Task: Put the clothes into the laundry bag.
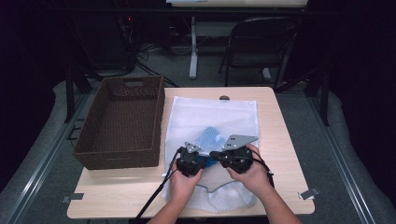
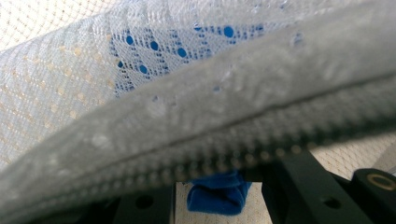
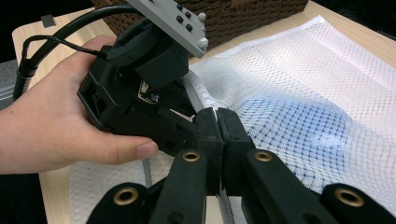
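On the high view, a light wood table (image 1: 280, 140) carries a white mesh bag (image 1: 210, 116) lying flat in the middle, with a brown wicker basket (image 1: 122, 122) just beside it on the left. Blue cloth (image 1: 211, 136) shows through the mesh near the bag's centre. Left gripper (image 1: 201, 162) and right gripper (image 1: 215, 158) sit close together at the bag's near part, tips almost meeting, a bit of blue between them. Hands and forearms come in from the bottom edge. Jaw state is not readable from up here. A dark folding chair (image 1: 261, 42) stands beyond the table.

Left gripper view: very close up. The bag's edge with its zipper (image 2: 224, 156) runs blurred across the frame, over the two black jaws at the bottom. Jaws stand apart, with a folded lump of the blue cloth (image 2: 218, 193) in the gap between them; whether the pads press on the lump or the mesh, cannot tell. More blue dotted fabric shows through the mesh higher up.

Right gripper view: own jaws are pressed together, pinching the bag's zipper edge (image 3: 219, 198), which passes between the pads. The left gripper (image 3: 140, 93), held in a hand (image 3: 51, 130), sits just behind and touching the same edge. Mesh spreads to the right with the blue cloth dim beneath it; basket at the top.
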A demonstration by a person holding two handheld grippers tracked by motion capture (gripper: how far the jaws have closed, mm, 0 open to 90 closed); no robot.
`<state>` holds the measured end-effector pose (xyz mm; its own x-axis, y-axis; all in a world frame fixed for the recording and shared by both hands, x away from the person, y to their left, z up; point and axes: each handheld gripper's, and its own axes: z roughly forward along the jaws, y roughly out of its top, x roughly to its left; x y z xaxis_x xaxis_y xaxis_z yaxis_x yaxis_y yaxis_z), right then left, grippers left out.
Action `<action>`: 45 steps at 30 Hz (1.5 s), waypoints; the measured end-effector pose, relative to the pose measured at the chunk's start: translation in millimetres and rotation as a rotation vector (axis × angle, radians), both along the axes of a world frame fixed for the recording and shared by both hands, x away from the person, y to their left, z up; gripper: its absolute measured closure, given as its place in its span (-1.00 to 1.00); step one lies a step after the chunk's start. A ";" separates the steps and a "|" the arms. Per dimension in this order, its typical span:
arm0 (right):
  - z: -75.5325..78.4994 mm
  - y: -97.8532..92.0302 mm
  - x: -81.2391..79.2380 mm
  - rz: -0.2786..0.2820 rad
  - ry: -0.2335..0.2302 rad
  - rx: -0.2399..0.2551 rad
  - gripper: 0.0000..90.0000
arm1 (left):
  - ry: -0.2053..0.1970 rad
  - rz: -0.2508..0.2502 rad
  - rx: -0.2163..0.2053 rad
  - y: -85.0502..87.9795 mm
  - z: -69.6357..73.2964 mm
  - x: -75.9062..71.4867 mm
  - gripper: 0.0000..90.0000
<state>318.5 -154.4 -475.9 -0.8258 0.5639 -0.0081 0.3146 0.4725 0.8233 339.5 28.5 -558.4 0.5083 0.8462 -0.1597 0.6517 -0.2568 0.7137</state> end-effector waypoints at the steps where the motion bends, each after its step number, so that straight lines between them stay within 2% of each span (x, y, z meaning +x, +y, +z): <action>1: -0.3 -0.3 0.3 -0.002 0.001 0.000 0.98 | 0.002 -0.004 0.006 0.4 0.0 0.1 0.59; 5: -0.5 -0.9 0.7 -0.005 0.002 0.001 0.98 | 0.014 -0.005 0.010 -0.1 -0.5 -0.7 0.53; 8: -0.3 -0.9 0.7 -0.006 0.001 0.002 0.98 | 0.005 -0.008 0.006 0.3 0.6 -1.6 0.44; 16: 0.7 -1.9 0.8 -0.007 -0.001 0.003 0.98 | 0.013 -0.014 -0.028 0.8 5.4 -5.9 0.24; 20: 1.2 -2.3 0.7 -0.009 -0.002 0.008 0.98 | 0.024 -0.029 -0.022 0.4 6.8 -8.6 0.13; 22: 1.3 -2.5 0.7 -0.010 -0.003 0.008 0.98 | 0.015 -0.030 -0.020 0.2 7.6 -9.8 0.09; 27: 2.0 -3.7 0.9 -0.012 -0.003 0.011 0.98 | 0.016 -0.047 -0.029 1.6 11.0 -12.8 0.07; 36: 3.7 -4.8 0.6 -0.013 -0.007 0.016 0.98 | 0.019 -0.065 -0.017 4.1 14.2 -16.4 0.08; 38: 4.2 -5.2 0.5 -0.012 -0.008 0.017 0.98 | 0.031 -0.072 -0.024 4.4 15.7 -18.0 0.08; 45: 5.9 -7.0 0.2 -0.019 -0.009 0.023 0.98 | 0.025 -0.106 -0.041 9.1 24.1 -25.5 0.08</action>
<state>318.7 -161.4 -470.0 -0.8151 0.5793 -0.0027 0.3154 0.4477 0.8367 314.0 37.6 -534.3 0.5900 0.7806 -0.2066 0.6403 -0.2964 0.7087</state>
